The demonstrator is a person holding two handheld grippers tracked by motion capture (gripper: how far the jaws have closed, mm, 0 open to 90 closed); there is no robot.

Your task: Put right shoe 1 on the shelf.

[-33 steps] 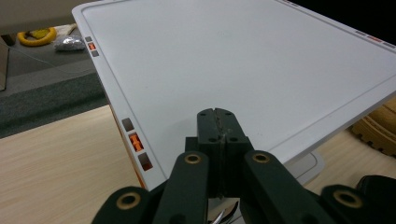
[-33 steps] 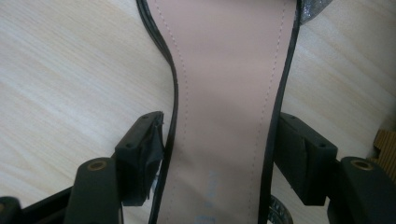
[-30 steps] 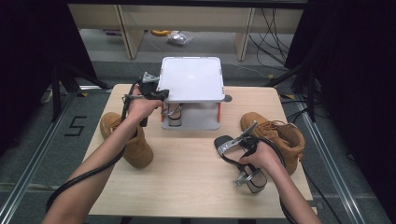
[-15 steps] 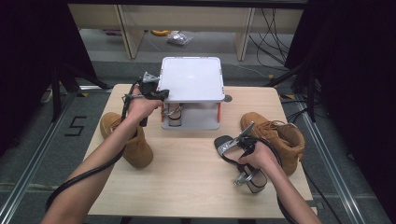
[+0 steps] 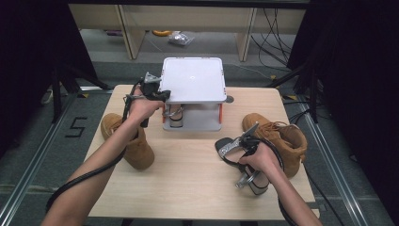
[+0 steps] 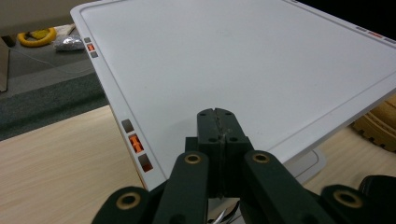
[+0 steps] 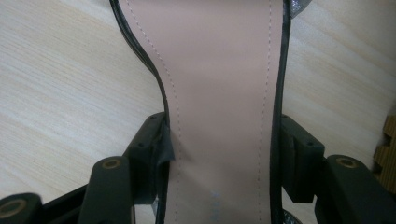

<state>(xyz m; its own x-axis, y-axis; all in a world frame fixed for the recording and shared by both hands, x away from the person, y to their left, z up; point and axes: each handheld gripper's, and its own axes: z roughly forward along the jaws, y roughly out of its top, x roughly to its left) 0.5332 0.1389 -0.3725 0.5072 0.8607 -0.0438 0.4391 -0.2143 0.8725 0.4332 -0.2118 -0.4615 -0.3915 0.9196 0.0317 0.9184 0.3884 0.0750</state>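
A: What is to be watched at the left?

B: A tan boot (image 5: 134,141) stands at the left edge of the table (image 5: 188,183), partly covered by the forearm. The left gripper (image 6: 217,119) is held with its jaws pressed together on nothing, just over the left rim of the white shoe rack (image 6: 243,51). If the hand were dropped or swung, the rack could be knocked askew, and the sandal on the lower shelf (image 5: 175,118) could be disturbed.

A: And the sandal being handled?

B: The heeled sandal (image 7: 219,93) lies on the table right of the middle, in front of the rack. It is straddled across the narrow waist of its insole by the right gripper (image 7: 219,163), whose jaws have just been closing on it; the pads appear to be laid against both edges, the left one over the thin black strap.

A: What might fail there?

B: The sole is smooth and tapered, so a slide along the pads is judged likely if it is lifted before the grip is firm. The heel (image 5: 255,182) is heavy, so the sandal could be tipped backward. The strap could be pinched instead of the sole.

A: Farther right?

B: A second tan boot (image 5: 282,136) stands just beside the hand and could be bumped on the lift.
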